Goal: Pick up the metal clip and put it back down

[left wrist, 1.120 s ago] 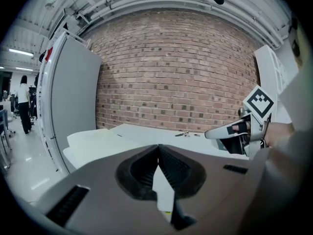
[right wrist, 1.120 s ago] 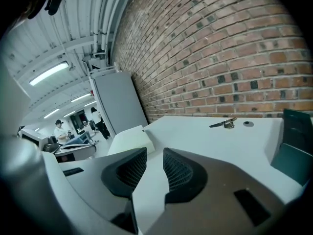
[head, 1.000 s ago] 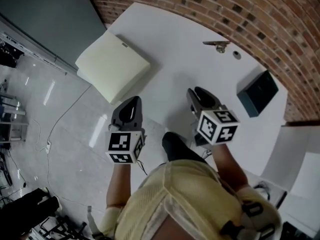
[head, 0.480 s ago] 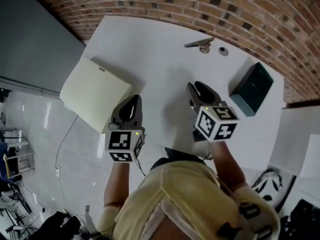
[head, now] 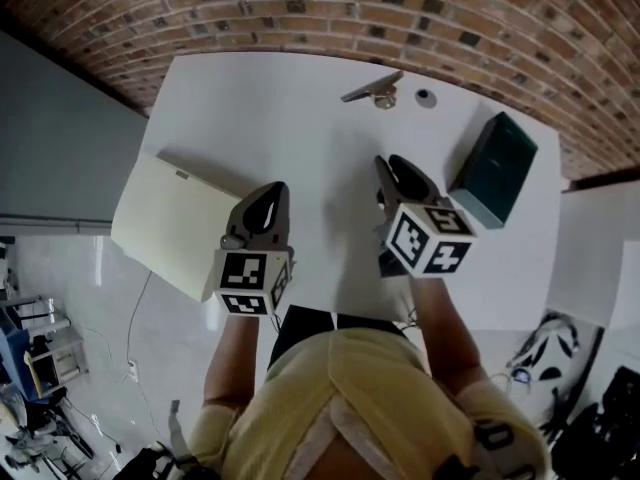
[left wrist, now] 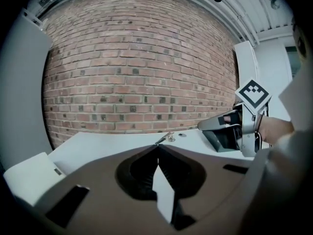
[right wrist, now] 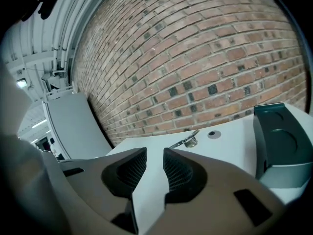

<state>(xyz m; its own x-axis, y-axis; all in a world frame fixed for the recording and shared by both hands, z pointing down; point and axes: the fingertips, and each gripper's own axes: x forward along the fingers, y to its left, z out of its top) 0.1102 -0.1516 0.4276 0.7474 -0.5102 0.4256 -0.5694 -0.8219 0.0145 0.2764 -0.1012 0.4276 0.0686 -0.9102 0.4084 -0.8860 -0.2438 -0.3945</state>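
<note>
Head view: the clip point(head: 372, 89) lies at the desk's point(head: 290, 118) far edge by the brick wall point(head: 300, 3), well apart from both grippers. The left gripper point(head: 266, 196) is clenched and empty. The right gripper point(head: 398, 171) is released and empty.

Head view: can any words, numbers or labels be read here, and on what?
None can be read.
Cubes on the left hand-held gripper and right hand-held gripper: black-and-white square patterns, no letters.
Cream box: a small mark, too small to read.
Dark green box: no print shows.
</note>
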